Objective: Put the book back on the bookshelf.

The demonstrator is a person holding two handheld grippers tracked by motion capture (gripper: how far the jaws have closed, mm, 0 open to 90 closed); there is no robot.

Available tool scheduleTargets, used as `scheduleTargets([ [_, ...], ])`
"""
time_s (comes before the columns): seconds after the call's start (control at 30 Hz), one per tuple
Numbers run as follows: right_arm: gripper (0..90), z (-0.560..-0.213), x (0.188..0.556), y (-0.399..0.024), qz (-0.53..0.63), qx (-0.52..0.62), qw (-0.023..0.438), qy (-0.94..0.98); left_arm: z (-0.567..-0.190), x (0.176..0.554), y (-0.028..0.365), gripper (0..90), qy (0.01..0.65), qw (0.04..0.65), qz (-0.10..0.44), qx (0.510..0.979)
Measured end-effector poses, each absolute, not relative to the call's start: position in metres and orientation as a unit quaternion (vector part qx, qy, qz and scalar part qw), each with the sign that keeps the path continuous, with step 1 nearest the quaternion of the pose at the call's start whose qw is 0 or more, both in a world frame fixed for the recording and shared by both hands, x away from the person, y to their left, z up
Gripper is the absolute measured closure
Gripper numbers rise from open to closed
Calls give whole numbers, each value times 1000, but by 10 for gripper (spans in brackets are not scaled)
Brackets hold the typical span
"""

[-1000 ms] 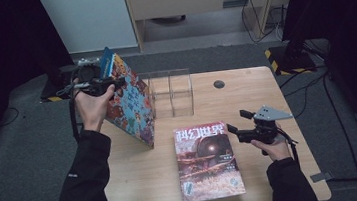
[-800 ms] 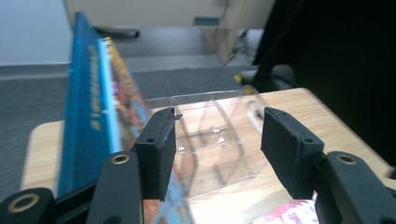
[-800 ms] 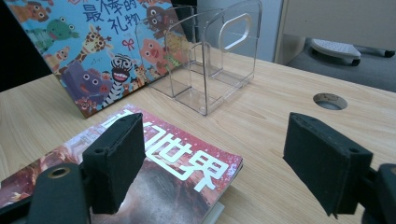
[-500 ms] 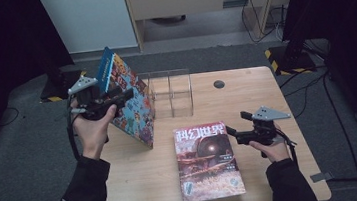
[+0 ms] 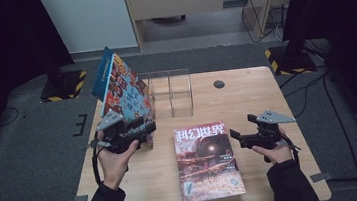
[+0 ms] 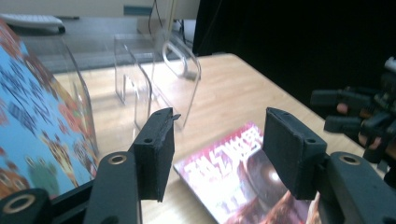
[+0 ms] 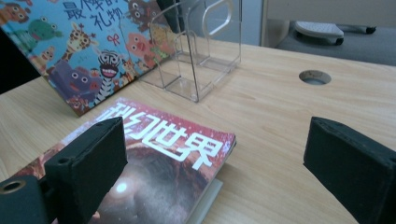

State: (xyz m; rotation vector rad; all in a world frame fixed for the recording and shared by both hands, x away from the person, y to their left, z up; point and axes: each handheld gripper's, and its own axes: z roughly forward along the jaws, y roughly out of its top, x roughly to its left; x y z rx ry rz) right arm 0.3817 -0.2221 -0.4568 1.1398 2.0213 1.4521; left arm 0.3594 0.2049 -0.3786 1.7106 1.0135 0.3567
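A colourful picture book [image 5: 123, 93] [image 6: 37, 140] [image 7: 88, 51] stands tilted, leaning against a clear acrylic holder [image 5: 171, 93] [image 6: 159, 79] [image 7: 201, 51]. A magazine [image 5: 205, 163] [image 6: 233, 172] [image 7: 159, 158] with a dark red cover lies flat at the table's front middle. My left gripper [image 5: 150, 128] [image 6: 217, 135] is low by the book's near lower corner and points toward the magazine. Its jaws have just been opening and nothing is between them. My right gripper [image 5: 234, 137] [image 7: 219, 154] hovers just right of the magazine. It is open, its jaws have just been widening, and they are empty.
The wooden table [image 5: 246, 93] has a round cable hole [image 5: 219, 83] [image 7: 315, 77] behind the right hand. Its right half is bare wood. Dark floor and cabinets surround the table. The right gripper [image 6: 355, 107] shows far off in the left gripper view.
My left hand has come off the picture book's top edge and sunk down to its lower corner near the table. The book stays leaning. The right hand has hardly moved.
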Motion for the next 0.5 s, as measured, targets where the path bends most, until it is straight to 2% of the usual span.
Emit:
scheduleTargets([
  [0.2,113,-463,376,-220,506,402,191,739,-412,350,200,425,423,521,132,730],
  [0.5,136,-473,372,-217,489,407,191,748,-454,345,192,418,427,501,111,745],
])
